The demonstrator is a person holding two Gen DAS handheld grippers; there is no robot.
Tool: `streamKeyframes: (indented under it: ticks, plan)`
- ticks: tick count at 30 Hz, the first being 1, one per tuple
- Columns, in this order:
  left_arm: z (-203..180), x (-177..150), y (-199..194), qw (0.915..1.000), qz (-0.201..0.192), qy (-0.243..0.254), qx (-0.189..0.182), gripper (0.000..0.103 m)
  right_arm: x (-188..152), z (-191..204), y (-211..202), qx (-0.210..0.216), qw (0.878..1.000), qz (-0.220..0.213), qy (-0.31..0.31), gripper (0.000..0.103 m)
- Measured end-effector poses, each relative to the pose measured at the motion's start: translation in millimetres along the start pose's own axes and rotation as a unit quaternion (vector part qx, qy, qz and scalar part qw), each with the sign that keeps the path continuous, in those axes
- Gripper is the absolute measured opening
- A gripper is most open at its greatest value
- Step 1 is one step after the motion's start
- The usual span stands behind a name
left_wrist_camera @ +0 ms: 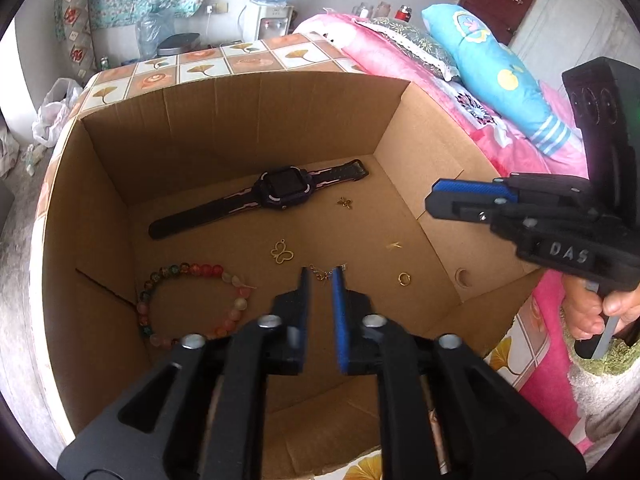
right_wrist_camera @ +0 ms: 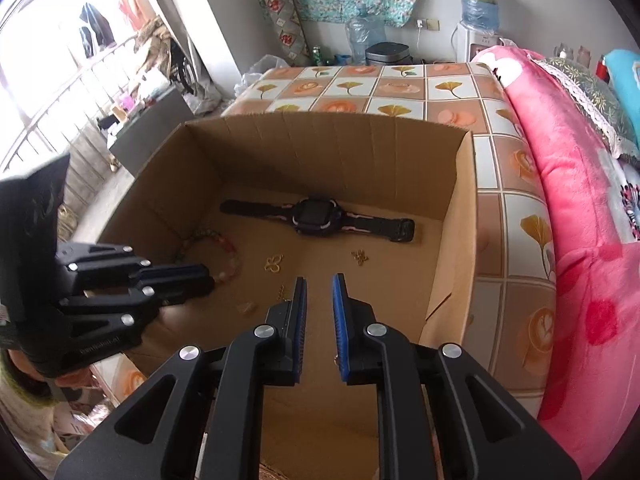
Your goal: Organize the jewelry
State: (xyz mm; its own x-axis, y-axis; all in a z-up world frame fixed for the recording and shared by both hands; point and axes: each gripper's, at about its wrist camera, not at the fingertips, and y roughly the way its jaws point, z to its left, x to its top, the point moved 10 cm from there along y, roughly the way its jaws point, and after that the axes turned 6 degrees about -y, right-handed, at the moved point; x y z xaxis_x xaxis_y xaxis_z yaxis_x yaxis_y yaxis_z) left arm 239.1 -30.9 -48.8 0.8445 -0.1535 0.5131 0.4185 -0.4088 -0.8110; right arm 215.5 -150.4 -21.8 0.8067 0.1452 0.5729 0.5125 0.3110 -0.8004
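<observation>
Your left gripper (left_wrist_camera: 321,276) hangs with a narrow gap and nothing held, over a thin gold chain (left_wrist_camera: 320,274) on the brown cardboard box (left_wrist_camera: 224,120) floor. Left lies a multicoloured bead bracelet (left_wrist_camera: 188,304), farther a black wristwatch (left_wrist_camera: 260,198). Your right gripper (right_wrist_camera: 319,282) is likewise narrow, empty.

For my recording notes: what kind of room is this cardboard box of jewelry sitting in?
Most likely a lived-in bedroom at home. The cardboard box sits on a floral-tiled cloth beside a bed with a pink blanket and blue pillow; a water dispenser stands by the far wall.
</observation>
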Motion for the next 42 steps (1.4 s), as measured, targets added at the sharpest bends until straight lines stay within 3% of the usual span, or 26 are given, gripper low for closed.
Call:
streamKeyframes:
  ticks: [16, 20, 25, 27, 30, 33, 37, 42]
  plan:
    - [-2.5, 3.3, -37.9, 0.9987, -0.051, -0.007, 0.001, 0.027, 18.8, -11.0, -47.8, 0.027, 0.997, -0.068, 0.038, 0.028]
    - [-6.0, -0.3, -61.1, 0.9968, -0.078, -0.008, -0.01, 0.028, 15.1, -2.1, -82.2, 0.037, 0.993, -0.109, 0.039, 0.028]
    - [-11.7, -22.8, -105.2, 0.9912, -0.13, 0.007, -0.027, 0.04, -16.0, 10.0, -129.2, 0.07, 0.983, -0.162, 0.046, 0.029]
    - [-13.9, -38.0, -117.0, 0.9896, -0.139, 0.014, -0.033, 0.05, -37.7, 17.6, -141.8, 0.089, 0.98, -0.172, 0.046, 0.029]
    - [-17.6, -66.0, -125.4, 0.9895, -0.136, 0.028, -0.039, 0.07, -74.6, 32.2, -141.1, 0.106, 0.982, -0.155, 0.038, 0.03]
    - [-21.9, -94.9, -117.5, 0.9924, -0.111, 0.031, -0.043, 0.081, -107.0, 41.3, -116.5, 0.109, 0.986, -0.114, 0.053, 0.033]
    - [-19.6, -127.6, -83.6, 0.9976, -0.064, 0.024, -0.004, 0.082, -142.4, 41.9, -59.5, 0.079, 0.993, -0.043, 0.078, 0.033]
    - [-7.4, -154.6, -40.3, 0.9986, -0.011, 0.003, 0.052, 0.082, -152.7, 36.2, -15.3, 0.019, 0.998, -0.003, 0.067, 0.024]
